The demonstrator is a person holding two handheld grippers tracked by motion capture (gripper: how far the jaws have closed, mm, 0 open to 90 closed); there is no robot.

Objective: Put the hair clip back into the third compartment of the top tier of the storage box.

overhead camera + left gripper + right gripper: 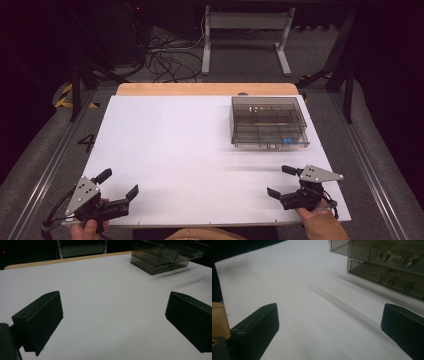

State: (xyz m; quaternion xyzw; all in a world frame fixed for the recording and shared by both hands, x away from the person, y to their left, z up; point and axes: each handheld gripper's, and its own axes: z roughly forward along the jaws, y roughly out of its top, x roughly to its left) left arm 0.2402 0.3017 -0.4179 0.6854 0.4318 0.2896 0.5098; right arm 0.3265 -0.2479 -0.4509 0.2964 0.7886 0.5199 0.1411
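A smoky clear plastic organizer box with small drawers sits at the far right of the white tabletop; small metal parts show inside it. My left gripper rests low at the front left corner, jaws wide apart with nothing between them. At the front right, my right gripper is open too and holds nothing, a short way in front of the box. In the left gripper view the box lies far off at upper right. The right gripper view has the box close at upper right.
A wooden strip edges the table's far side. Beyond it stand a white desk frame and tangled cables on the floor. Metal rails run along both sides of the table.
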